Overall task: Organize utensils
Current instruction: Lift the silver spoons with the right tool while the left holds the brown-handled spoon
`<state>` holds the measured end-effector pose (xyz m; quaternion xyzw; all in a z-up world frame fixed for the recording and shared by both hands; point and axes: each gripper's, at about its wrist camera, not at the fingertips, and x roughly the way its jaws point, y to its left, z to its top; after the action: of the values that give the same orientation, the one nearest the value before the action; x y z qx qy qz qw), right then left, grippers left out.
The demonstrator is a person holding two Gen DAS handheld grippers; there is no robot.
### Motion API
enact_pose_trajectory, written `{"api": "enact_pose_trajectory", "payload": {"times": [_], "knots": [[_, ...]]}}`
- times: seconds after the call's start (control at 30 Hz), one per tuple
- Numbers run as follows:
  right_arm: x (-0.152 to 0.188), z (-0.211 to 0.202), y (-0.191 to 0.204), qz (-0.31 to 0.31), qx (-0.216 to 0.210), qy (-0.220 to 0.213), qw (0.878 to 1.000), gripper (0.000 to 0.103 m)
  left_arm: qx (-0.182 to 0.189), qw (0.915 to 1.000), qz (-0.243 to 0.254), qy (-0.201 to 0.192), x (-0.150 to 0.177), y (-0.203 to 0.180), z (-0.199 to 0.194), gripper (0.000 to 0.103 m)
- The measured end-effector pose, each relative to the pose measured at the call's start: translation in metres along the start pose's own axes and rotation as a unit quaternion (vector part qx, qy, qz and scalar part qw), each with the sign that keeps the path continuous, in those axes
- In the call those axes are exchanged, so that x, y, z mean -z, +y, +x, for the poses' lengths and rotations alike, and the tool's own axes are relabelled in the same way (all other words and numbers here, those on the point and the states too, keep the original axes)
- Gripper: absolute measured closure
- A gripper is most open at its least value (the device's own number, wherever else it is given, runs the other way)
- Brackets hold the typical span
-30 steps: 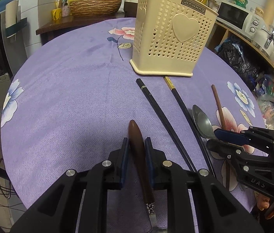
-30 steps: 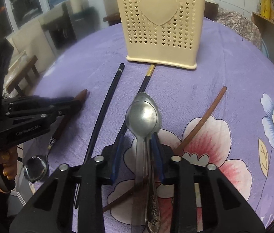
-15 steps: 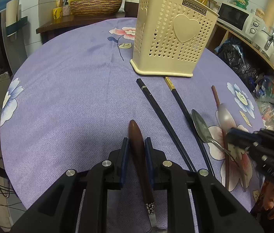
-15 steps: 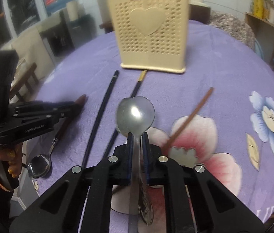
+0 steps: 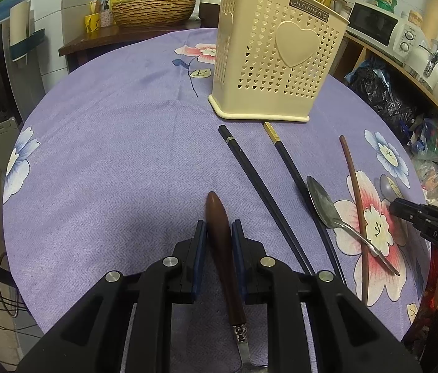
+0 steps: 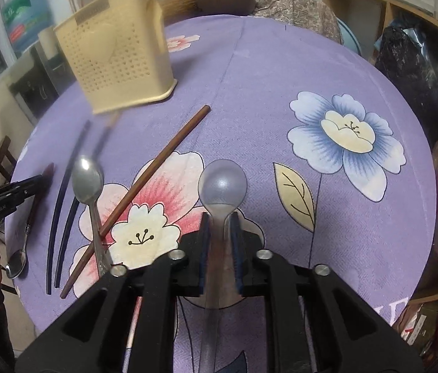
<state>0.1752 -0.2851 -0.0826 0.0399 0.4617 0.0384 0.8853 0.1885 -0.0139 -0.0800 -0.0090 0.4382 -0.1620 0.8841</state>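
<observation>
My left gripper [image 5: 218, 231] is shut on the brown wooden handle of a spoon [image 5: 220, 236] that lies low over the purple cloth. My right gripper [image 6: 221, 228] is shut on a steel spoon [image 6: 222, 183], bowl forward, lifted over the table's right part. A second steel spoon [image 6: 88, 183] lies on the cloth across a brown chopstick [image 6: 144, 183]; it also shows in the left wrist view [image 5: 324, 205]. Two black chopsticks [image 5: 259, 183] lie in front of the cream perforated utensil holder [image 5: 276, 62].
The round table [image 5: 110, 143] has a purple flowered cloth. Shelves with appliances and bags [image 5: 405, 71] stand to the right. A wicker basket [image 5: 153, 11] sits on a sideboard behind. The right gripper shows at the left wrist view's right edge [image 5: 427, 220].
My right gripper has lifted one steel spoon and swung it rightward, away from the holder. The other steel spoon stays on the cloth. My left gripper has not moved.
</observation>
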Motion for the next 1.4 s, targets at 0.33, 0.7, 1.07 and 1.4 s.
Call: {"api": "enact_pose_trajectory", "payload": {"times": [0.33,0.7,1.07,1.4], "knots": [[-0.004,0.011,0.011,-0.032,0.042,0.0,0.999,0.045,-0.013,0.9998,0.01,0.006,-0.001,-0.01,0.002,0.077],[-0.015,0.019,0.012,-0.037,0.045,0.006,0.998,0.048,-0.04,0.9987,0.03,0.013,-0.009,-0.018,0.009,0.077],[-0.019,0.02,0.015,-0.039,0.04,0.004,0.998,0.066,-0.034,0.9991,0.022,0.012,-0.013,-0.013,0.01,0.086],[-0.019,0.005,0.007,-0.019,0.001,-0.015,1.0,0.066,-0.021,0.9996,0.009,-0.018,-0.022,-0.007,-0.008,0.087]]}}
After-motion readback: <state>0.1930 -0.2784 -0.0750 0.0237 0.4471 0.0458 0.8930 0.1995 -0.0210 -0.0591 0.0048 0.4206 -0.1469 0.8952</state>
